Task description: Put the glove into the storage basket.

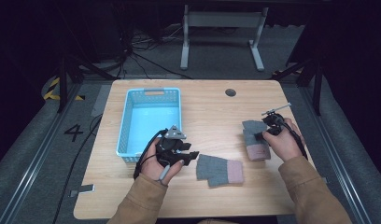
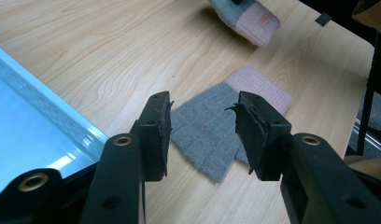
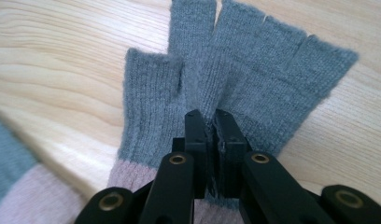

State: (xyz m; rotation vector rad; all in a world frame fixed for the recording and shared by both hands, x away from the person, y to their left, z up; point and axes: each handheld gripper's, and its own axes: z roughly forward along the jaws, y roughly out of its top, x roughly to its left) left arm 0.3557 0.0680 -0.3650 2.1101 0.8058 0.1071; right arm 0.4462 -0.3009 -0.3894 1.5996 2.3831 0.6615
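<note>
Pinching the knit of one grey glove (image 3: 235, 88) at the right of the high view, your right gripper (image 3: 213, 122) has its jaws pressed together on a fold of the fabric. Your left gripper (image 2: 202, 135) hovers with jaws apart over the other glove (image 1: 220, 169), which lies flat on the table (image 1: 212, 107) at lower centre, beside the blue basket (image 1: 125, 126).

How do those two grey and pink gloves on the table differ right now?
The right glove is pinched in the right claw, its knit bunched between the shut jaws; the left glove lies flat and untouched. The right glove's fingers point toward the far edge of the table, the left glove's toward the blue basket. The left claw hangs open above the left glove. Both are fingerless, grey with pink cuffs.
</note>
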